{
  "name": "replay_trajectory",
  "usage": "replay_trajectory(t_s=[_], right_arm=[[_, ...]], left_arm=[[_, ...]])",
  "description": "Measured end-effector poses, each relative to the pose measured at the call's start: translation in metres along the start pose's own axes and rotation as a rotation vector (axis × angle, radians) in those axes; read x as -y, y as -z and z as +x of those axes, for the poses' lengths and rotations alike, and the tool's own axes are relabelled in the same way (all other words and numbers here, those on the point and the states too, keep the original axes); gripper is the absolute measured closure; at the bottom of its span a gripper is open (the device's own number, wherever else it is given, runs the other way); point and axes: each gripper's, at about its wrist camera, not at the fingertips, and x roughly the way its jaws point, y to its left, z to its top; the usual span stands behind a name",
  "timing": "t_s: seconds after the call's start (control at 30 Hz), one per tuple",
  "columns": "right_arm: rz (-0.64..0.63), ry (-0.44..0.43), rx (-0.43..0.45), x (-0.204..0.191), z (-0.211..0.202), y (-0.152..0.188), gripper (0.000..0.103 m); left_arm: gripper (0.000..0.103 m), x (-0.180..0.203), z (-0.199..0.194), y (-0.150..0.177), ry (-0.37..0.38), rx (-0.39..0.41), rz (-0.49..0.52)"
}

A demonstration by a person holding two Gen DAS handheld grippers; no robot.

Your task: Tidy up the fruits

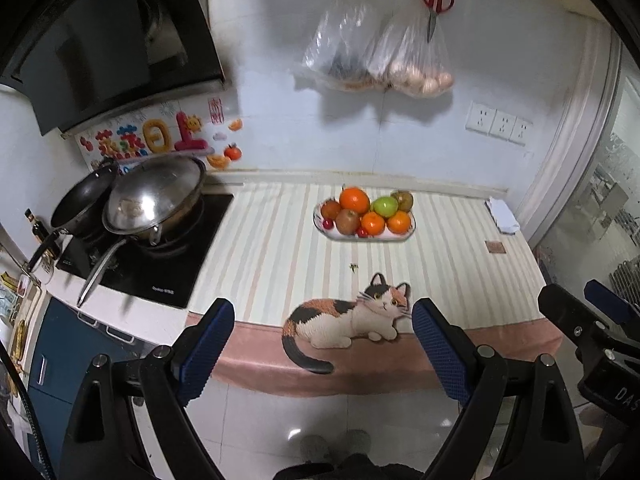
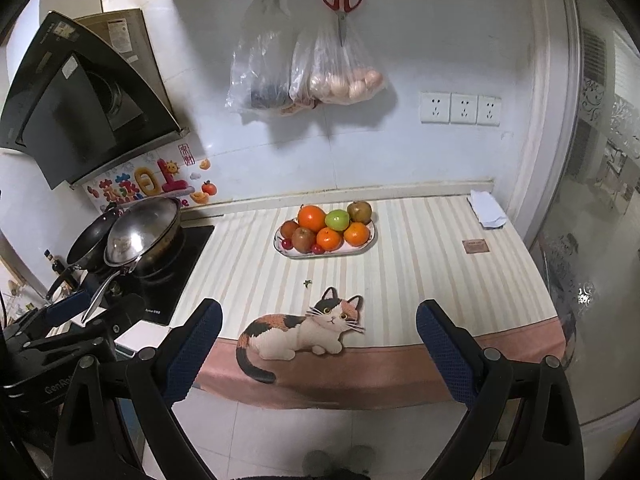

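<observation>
1. The counter (image 2: 400, 280) is covered by a striped cream cloth (image 2: 256, 272) with a pink front border hanging over its edge.
2. A cat picture (image 2: 300, 332) sits on the cloth near the front edge.
3. An oval white plate (image 2: 370, 240) piled with fruit (image 2: 328, 228) stands toward the back wall.
4. A folded white cloth (image 2: 486, 208) lies at the back right corner.
5. A small brown square (image 2: 476, 246) lies near it, right of the plate.
6. A tiny dark scrap (image 2: 307, 283) lies between plate and cat.
7. A black cooktop (image 2: 180, 280) sits at the left.
</observation>
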Motion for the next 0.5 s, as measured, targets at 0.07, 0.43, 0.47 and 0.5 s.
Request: replay_trajectory(t_s=[0.07, 0.43, 0.47, 0.5], right_arm=[[0.007, -0.014, -0.023, 0.004, 0.012, -0.005, 0.003], [-0.001, -0.004, -0.087, 0.016, 0.094, -0.045, 0.003], [0.001, -0.002, -0.089, 0.017, 0.1, -0.048, 0.003], [0.0, 0.005, -0.091, 0.018, 0.106, -0.05, 0.003]], left_arm=[[0.012, 0.002, 0.013, -0.006, -0.011, -0.025, 0.0], [0.012, 0.005, 0.078, -0.04, -0.066, -0.07, -0.003], [0.012, 0.005, 0.085, -0.043, -0.073, -0.077, 0.001], [0.012, 0.004, 0.091, -0.045, -0.07, -0.086, 0.001]])
